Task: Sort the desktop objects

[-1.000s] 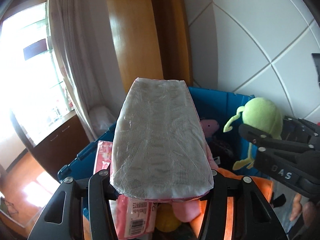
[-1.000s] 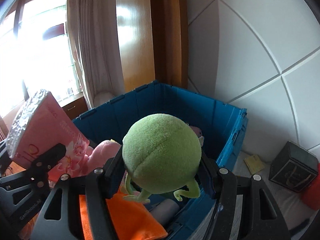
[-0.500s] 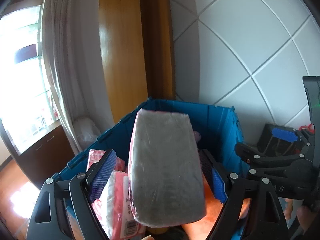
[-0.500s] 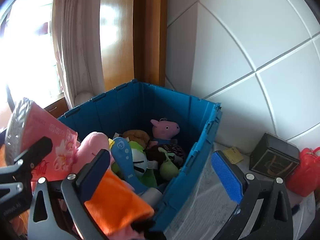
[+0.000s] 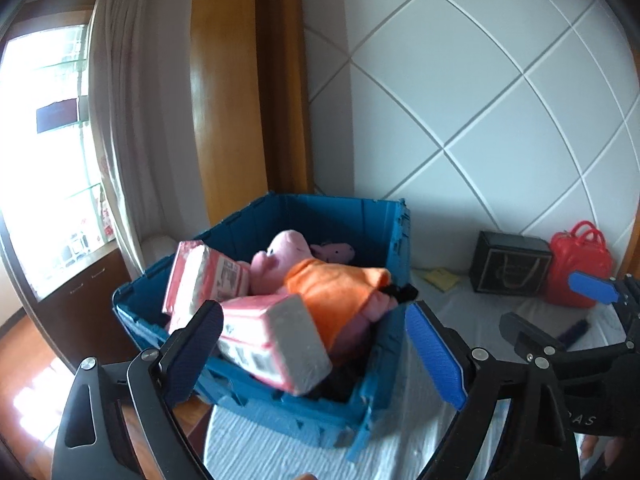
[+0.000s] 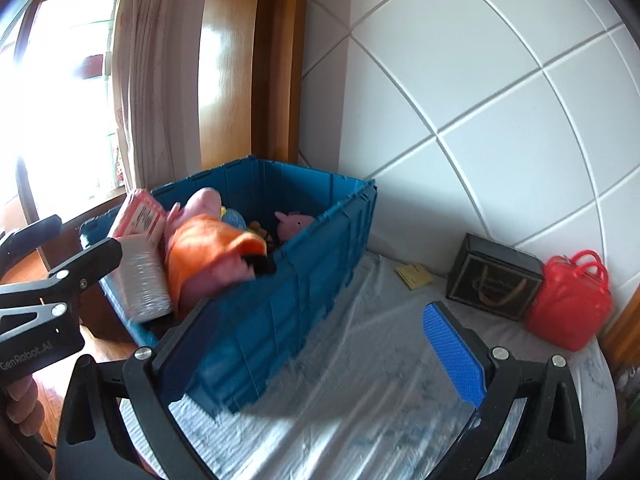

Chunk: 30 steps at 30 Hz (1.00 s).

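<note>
A blue crate (image 5: 320, 412) (image 6: 304, 292) stands at the table's left end, full of toys. A pink tissue pack (image 5: 276, 344) lies tilted in its near corner, with a second pack (image 5: 200, 276) behind it. A pink plush in an orange dress (image 5: 332, 292) (image 6: 208, 248) lies on top, and a small pink pig plush (image 6: 294, 222) sits deeper in. The green plush is hidden. My left gripper (image 5: 314, 312) hangs just short of the crate, its jaws opening with nothing between the pads. My right gripper (image 6: 316, 312) is open and empty beside the crate's right wall.
On the white cloth-covered table (image 6: 360, 360) a black box (image 6: 494, 276), a red bag (image 6: 568, 300) and a yellow notepad (image 6: 414, 272) sit by the tiled wall. A curtain (image 5: 120, 120) and a window lie left of the crate.
Both grippers opened: the left let the tissue pack go and the right let the green plush go, both into the crate. Both then drew back from the crate.
</note>
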Each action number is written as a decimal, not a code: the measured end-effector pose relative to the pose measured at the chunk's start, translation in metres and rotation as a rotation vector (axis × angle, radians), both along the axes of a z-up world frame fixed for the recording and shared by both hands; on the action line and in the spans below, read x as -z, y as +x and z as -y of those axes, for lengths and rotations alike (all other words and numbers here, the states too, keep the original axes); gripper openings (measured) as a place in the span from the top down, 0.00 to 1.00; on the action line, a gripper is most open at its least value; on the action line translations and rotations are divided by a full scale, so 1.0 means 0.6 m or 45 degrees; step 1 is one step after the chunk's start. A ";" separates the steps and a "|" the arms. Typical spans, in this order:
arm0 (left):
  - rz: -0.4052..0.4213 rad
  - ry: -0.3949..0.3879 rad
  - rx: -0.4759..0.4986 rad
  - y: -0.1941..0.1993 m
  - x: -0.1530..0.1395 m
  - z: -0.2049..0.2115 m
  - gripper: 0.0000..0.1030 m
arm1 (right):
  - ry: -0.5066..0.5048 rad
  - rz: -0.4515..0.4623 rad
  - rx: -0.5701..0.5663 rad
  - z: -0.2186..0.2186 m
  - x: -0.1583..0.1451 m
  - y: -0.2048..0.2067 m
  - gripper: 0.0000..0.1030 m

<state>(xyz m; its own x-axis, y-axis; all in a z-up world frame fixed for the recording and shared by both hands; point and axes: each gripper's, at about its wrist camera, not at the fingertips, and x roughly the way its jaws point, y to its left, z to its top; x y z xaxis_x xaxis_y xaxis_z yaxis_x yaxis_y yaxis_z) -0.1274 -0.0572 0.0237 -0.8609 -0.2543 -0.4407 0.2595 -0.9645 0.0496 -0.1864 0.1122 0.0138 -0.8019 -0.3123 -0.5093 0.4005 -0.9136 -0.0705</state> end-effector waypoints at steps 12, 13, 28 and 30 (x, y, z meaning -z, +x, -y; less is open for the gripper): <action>0.027 -0.013 0.079 0.130 0.007 -0.026 0.08 | -0.033 0.055 0.154 -0.049 0.014 0.160 0.00; 0.034 -0.014 0.083 0.138 0.008 -0.020 0.08 | -0.034 0.056 0.164 -0.045 0.014 0.171 0.00; 0.064 -0.002 0.179 0.221 0.024 0.013 0.08 | -0.011 0.067 0.279 -0.013 0.028 0.281 0.00; 0.067 0.003 0.167 0.225 0.025 0.015 0.08 | -0.010 0.053 0.277 -0.010 0.022 0.286 0.00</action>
<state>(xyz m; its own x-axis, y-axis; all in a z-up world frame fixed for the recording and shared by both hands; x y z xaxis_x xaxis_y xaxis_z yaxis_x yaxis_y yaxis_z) 0.0075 -0.0659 0.0089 -0.8625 -0.1396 -0.4864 0.1280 -0.9901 0.0571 -0.0147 0.1180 0.0006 -0.8291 -0.1383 -0.5417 0.1961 -0.9793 -0.0502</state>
